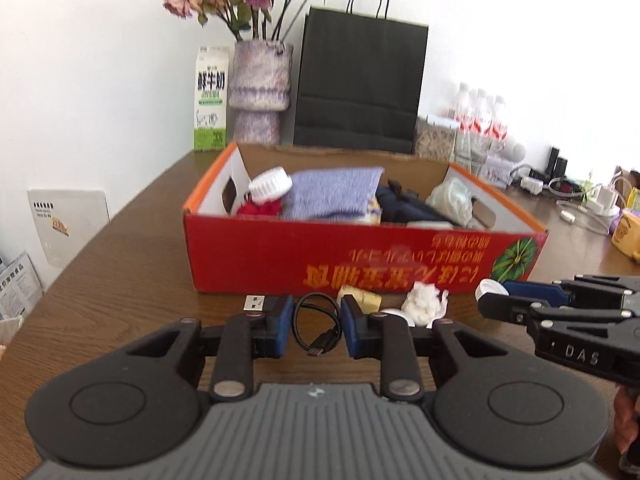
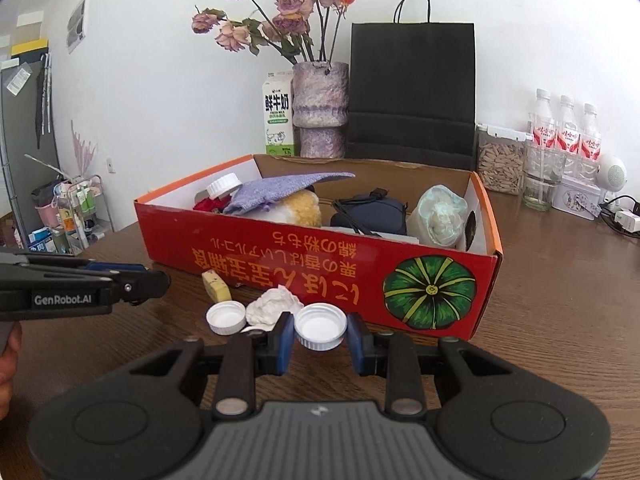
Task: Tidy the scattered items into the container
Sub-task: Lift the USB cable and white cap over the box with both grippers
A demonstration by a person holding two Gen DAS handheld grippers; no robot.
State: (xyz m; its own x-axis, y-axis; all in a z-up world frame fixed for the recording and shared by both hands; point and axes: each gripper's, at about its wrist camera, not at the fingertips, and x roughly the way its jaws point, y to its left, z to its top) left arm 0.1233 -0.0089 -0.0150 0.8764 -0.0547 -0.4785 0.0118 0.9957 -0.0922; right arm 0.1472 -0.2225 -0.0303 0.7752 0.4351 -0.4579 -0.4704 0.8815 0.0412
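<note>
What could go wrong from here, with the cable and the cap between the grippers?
The left gripper pinches only the loop of the black cable; its loose USB plug may catch the red box wall. The right gripper holds the white cap by its round rim; it may slip.

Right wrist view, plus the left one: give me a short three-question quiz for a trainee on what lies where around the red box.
1. True or false: the crumpled tissue is already inside the red box.
2. What sits between the pads of the right tongs? A) a white cap B) a milk carton C) a sock
3. Fill in: the left tongs are closed on a black ____.
Key: 1 false, it lies on the table in front of the box; 2 A; 3 cable.
</note>
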